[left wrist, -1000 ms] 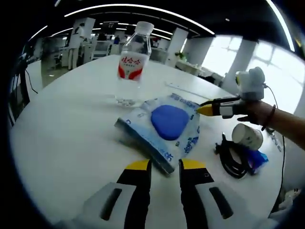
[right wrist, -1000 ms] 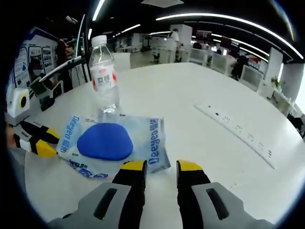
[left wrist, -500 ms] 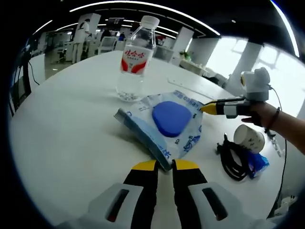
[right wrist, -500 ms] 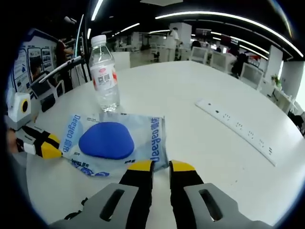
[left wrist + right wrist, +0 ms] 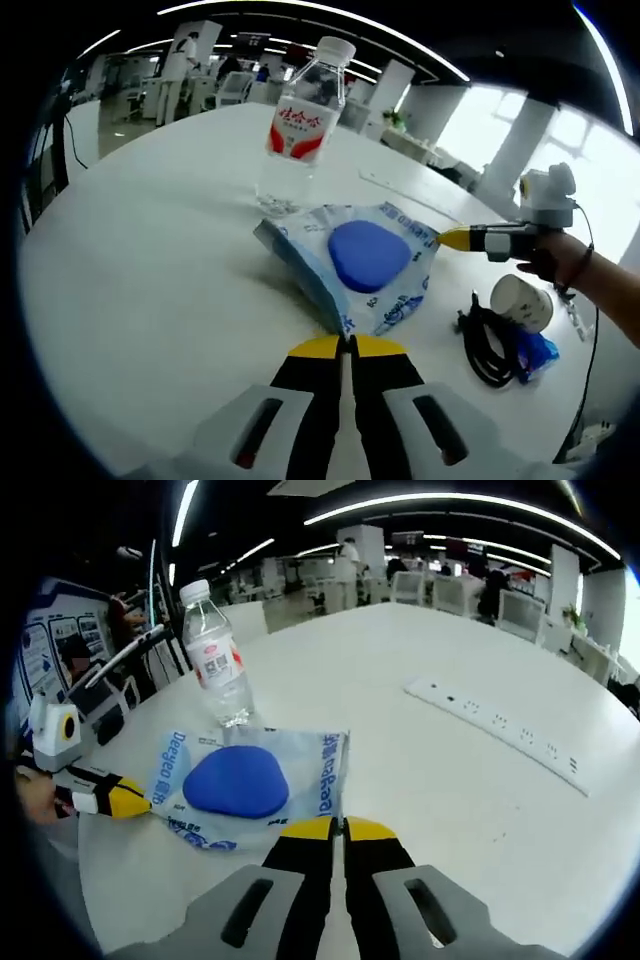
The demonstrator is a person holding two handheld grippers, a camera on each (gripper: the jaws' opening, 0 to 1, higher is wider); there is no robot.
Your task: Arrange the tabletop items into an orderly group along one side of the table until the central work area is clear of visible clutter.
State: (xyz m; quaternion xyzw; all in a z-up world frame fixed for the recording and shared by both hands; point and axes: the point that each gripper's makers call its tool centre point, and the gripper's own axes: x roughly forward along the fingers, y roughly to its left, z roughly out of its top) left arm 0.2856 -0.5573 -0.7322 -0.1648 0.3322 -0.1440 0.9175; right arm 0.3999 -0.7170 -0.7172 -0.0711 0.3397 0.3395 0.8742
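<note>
Jaws pinched together on opposite corners of the blue packet [image 5: 366,262]: we've got our left gripper [image 5: 348,347] and right gripper [image 5: 337,829] both clamping it, beside the water bottle [image 5: 217,667] on the white table [image 5: 150,270].

Both pairs of jaws, parted a second ago, now stand closed on opposite corners of the blue-and-white packet [image 5: 365,262]. The left gripper [image 5: 348,346] pinches the near corner in its own view, while the right gripper [image 5: 338,828] nips the edge beside the printed lettering. The packet [image 5: 250,785] now lifts at the held corners, next to the water bottle [image 5: 300,130].
</note>
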